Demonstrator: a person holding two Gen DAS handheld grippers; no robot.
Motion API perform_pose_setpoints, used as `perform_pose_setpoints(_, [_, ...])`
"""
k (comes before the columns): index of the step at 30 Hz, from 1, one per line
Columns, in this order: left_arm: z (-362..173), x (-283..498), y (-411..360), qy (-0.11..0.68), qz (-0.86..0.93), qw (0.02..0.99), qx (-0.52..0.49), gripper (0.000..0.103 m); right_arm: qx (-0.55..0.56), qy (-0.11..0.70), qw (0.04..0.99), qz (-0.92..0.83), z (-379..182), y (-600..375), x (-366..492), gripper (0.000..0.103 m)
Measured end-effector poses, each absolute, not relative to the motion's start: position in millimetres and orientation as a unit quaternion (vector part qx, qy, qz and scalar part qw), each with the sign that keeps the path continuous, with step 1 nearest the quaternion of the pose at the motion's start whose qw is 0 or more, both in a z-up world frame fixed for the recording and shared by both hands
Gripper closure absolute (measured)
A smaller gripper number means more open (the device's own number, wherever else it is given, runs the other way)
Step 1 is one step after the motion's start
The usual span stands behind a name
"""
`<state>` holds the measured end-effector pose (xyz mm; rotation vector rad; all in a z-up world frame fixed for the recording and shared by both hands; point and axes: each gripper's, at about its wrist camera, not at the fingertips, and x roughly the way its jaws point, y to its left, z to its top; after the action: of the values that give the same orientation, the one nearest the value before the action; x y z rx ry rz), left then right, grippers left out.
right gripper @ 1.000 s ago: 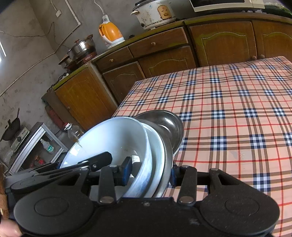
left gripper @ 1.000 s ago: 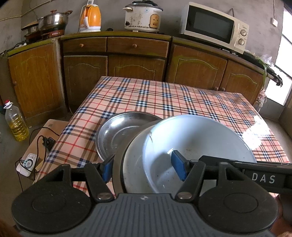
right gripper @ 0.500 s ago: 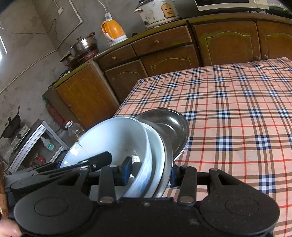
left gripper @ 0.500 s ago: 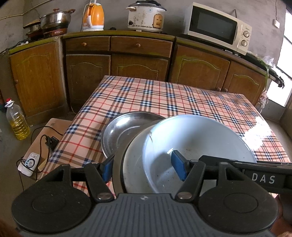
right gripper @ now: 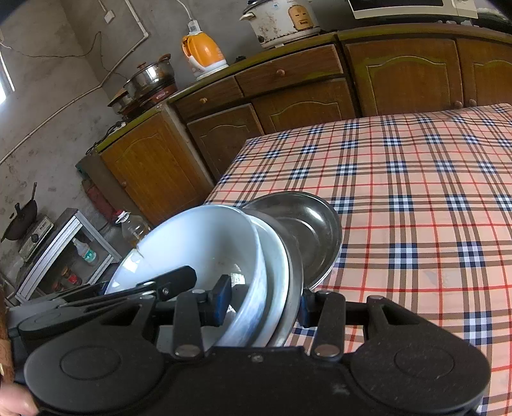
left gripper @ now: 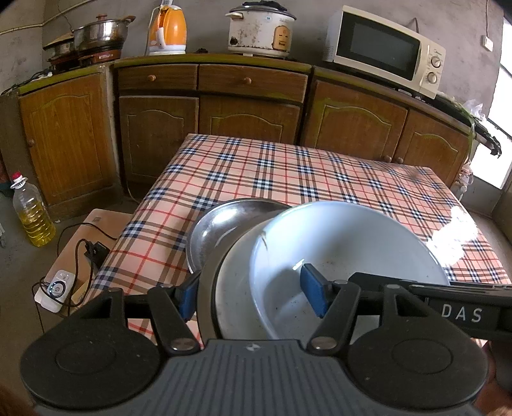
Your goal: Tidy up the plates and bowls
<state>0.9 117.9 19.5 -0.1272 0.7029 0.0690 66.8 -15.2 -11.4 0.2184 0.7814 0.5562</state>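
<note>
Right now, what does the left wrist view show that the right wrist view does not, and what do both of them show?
Only the left wrist view shows the whole white microwave oven and the cardboard box with a white power strip on the floor.

Only the right wrist view shows the black wok on a small stove and the open metal floor cabinet.

Both show the stacked white bowls nested in a steel plate and gripped by both grippers, the round steel basin behind them, the plaid tablecloth, and the orange kettle.

Window daylight — tablecloth (left gripper: 448, 243) glare, fisheye-bent edges
</note>
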Motion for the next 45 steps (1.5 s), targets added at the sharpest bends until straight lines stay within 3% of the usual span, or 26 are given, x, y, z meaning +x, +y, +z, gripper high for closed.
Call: perform_pose_setpoints(45, [29,21,131,0.336,0.027,0.94,-0.05,0.037,0.112,0.364,0.887,0.261,-2,4,88,0.052])
